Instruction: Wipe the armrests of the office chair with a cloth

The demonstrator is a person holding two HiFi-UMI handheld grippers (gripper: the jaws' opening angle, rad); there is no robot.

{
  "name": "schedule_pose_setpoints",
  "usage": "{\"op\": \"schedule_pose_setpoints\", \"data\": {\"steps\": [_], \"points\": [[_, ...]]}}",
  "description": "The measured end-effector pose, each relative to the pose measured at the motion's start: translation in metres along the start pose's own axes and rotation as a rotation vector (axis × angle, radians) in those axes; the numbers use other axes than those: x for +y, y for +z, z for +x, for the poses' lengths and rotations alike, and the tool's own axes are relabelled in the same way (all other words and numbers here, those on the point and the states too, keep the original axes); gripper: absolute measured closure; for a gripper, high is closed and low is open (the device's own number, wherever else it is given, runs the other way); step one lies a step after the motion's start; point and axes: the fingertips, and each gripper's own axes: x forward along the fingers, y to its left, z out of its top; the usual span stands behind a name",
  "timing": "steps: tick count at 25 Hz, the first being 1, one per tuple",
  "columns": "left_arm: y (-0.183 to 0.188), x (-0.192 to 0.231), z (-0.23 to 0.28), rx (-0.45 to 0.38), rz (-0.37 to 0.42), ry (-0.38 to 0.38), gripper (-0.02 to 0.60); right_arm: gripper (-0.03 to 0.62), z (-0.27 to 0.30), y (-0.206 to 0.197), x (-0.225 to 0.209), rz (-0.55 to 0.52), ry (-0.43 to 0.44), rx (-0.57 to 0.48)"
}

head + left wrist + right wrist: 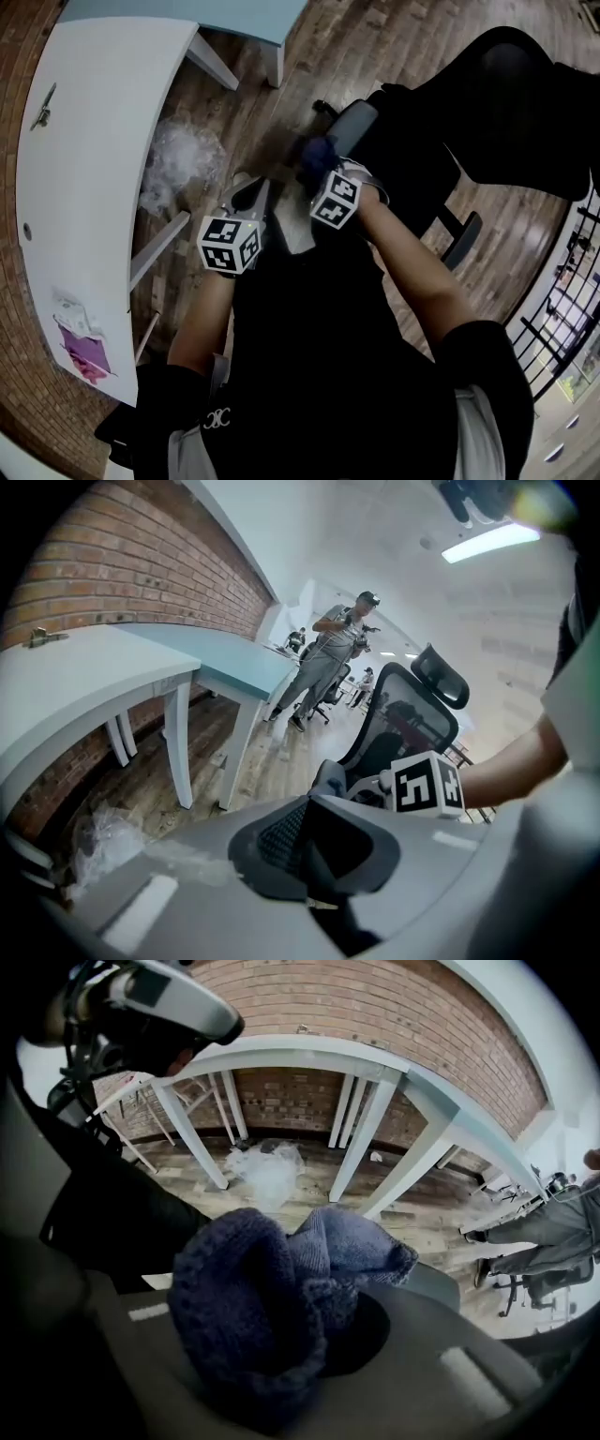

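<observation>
Head view is showing me looking down over my own dark clothing at both tools, held close together above the wood floor (394, 37). My right gripper (323, 1330) is clamping its jaws on the dark blue cloth (246, 1307), which is bunching up in a thick knitted wad and spilling out past the jaw tips. I am holding that cloth right at the near end of the grey armrest (354, 120) of the black office chair (511, 94); whether the fabric is actually pressing on the pad, I cannot tell. The chair's second armrest (466, 240) is sitting well apart, on the far side of the seat. My left gripper (314, 841) is hanging just beside the right one, its jaws standing apart with nothing between them, and its camera is looking toward the chair. A white desk (84, 159) is running along my left, against a brick wall (122, 564), and a crumpled heap of clear plastic wrap (183, 155) is lying on the floor beside its legs. A person (328, 663) is standing farther down the room in the left gripper view.
</observation>
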Motion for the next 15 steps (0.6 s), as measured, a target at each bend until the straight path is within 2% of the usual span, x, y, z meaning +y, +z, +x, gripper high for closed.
{"op": "schedule_pose_setpoints", "data": {"steps": [2, 6, 10, 15], "points": [[0.001, 0.018, 0.001, 0.032, 0.027, -0.047, 0.575, 0.548, 0.002, -0.001, -0.002, 0.039, 0.019, 0.006], [0.006, 0.057, 0.001, 0.089, 0.077, -0.109, 0.575, 0.548, 0.003, -0.002, -0.009, 0.256, 0.029, 0.068], [0.01, 0.087, -0.006, 0.108, 0.094, -0.142, 0.575, 0.548, 0.003, -0.004, -0.011, 0.386, -0.023, 0.086], [-0.007, 0.097, -0.01, 0.172, 0.121, -0.205, 0.575, 0.548, 0.002, -0.009, -0.006, 0.526, -0.085, 0.069]]}}
